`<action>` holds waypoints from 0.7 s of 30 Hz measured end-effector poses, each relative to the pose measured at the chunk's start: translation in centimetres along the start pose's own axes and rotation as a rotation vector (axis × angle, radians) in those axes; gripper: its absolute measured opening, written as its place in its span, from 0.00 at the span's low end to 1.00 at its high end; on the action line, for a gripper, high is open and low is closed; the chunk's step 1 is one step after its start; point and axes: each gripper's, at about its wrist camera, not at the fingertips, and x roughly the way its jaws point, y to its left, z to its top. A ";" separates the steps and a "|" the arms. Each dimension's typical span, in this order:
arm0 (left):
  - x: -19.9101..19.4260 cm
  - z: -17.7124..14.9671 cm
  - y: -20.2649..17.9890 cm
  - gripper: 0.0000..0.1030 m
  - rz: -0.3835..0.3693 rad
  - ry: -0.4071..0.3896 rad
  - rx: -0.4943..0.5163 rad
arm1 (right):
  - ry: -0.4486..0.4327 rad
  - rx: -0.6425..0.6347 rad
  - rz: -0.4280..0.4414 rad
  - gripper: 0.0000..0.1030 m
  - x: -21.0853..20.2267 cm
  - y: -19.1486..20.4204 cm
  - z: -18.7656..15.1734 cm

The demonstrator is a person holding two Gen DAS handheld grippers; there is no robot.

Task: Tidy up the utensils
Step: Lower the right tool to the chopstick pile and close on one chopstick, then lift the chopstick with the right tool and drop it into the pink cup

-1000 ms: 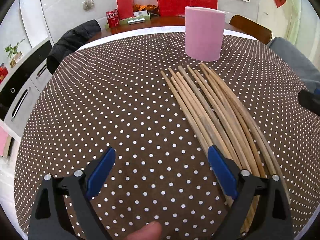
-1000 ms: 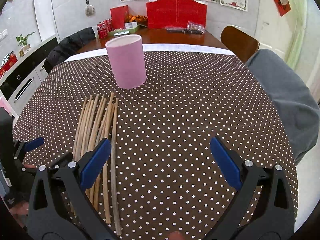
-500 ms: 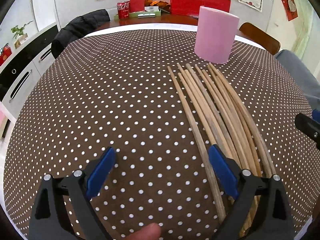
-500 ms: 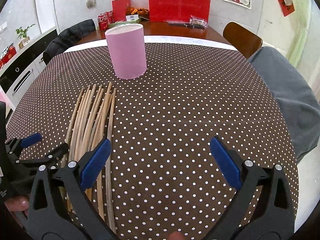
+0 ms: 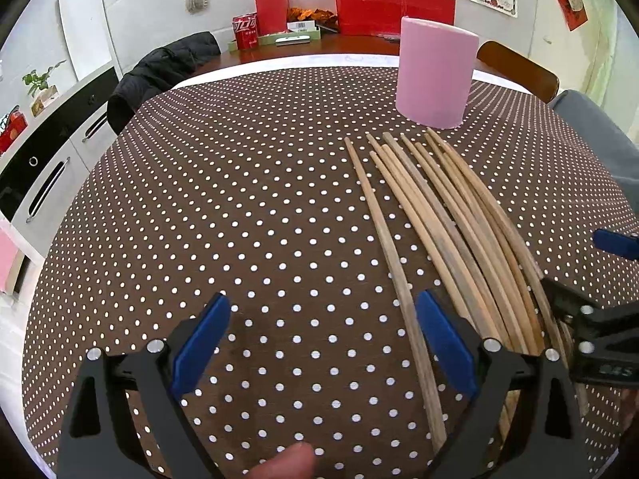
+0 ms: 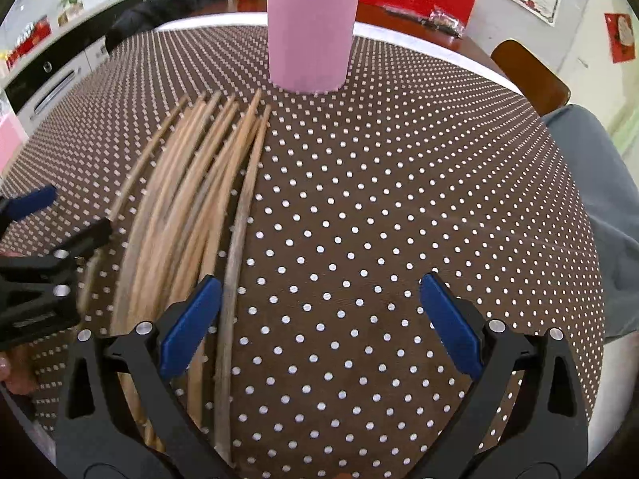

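Observation:
Several long wooden chopsticks lie fanned side by side on the dotted brown tablecloth, tips toward a tall pink cup. My left gripper is open at their near ends; the leftmost stick runs just inside its right pad. My right gripper shows at the right edge of that view. In the right wrist view the right gripper is open, its left pad over the chopsticks, which look blurred. The pink cup stands beyond them. The left gripper is at the left edge.
A black jacket hangs over a chair at the table's far left. A wooden chair stands at the far right. A grey-clothed leg lies along the right edge. Cola cans and red boxes sit on a sideboard behind.
The right gripper has swung left and closer to the chopsticks and cup. The left gripper has shifted right, so the leftmost stick now lies between its fingers. Both stay open.

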 end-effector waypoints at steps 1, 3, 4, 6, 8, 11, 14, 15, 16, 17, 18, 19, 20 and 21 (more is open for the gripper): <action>0.1 -0.1 0.2 0.90 -0.005 0.000 -0.003 | 0.002 0.003 0.005 0.94 0.1 0.0 0.1; 0.1 -0.1 0.4 0.90 -0.013 0.003 -0.005 | 0.004 0.006 0.031 0.87 0.4 -0.1 0.7; 0.2 0.0 0.3 0.90 -0.015 0.007 0.001 | 0.007 0.009 0.050 0.85 0.6 -0.1 1.0; 0.7 0.4 0.4 0.91 0.008 0.019 0.012 | 0.006 0.004 0.065 0.73 0.8 0.2 1.8; 1.4 1.0 0.2 0.91 0.022 0.033 0.020 | 0.005 -0.002 0.083 0.59 1.1 0.6 2.6; 2.2 1.9 -0.4 0.91 0.038 0.038 0.052 | 0.005 -0.010 0.090 0.38 1.5 1.0 3.8; 3.0 2.9 -0.6 0.87 0.023 0.040 0.057 | 0.010 -0.017 0.108 0.15 1.9 1.1 4.8; 3.1 3.1 -0.5 0.74 -0.004 0.040 0.055 | 0.012 -0.013 0.114 0.11 2.0 0.9 5.0; 3.3 3.4 -0.5 0.67 -0.065 0.043 0.045 | 0.014 -0.008 0.127 0.08 2.0 0.6 5.1; 3.3 3.9 -0.5 0.42 -0.060 0.040 0.059 | 0.014 0.004 0.144 0.06 2.0 0.5 4.9; 3.4 4.2 -0.9 0.19 -0.085 0.039 0.086 | 0.012 0.017 0.160 0.06 1.9 0.2 4.6; 3.5 4.3 -1.1 0.09 -0.088 0.043 0.093 | 0.006 0.039 0.175 0.06 1.9 -0.2 4.4; 3.6 4.4 -1.3 0.06 -0.094 0.045 0.098 | -0.003 0.051 0.186 0.06 1.7 -0.5 4.1; 3.7 4.4 -1.3 0.06 -0.102 0.044 0.100 | -0.015 0.065 0.205 0.06 1.3 -0.9 3.8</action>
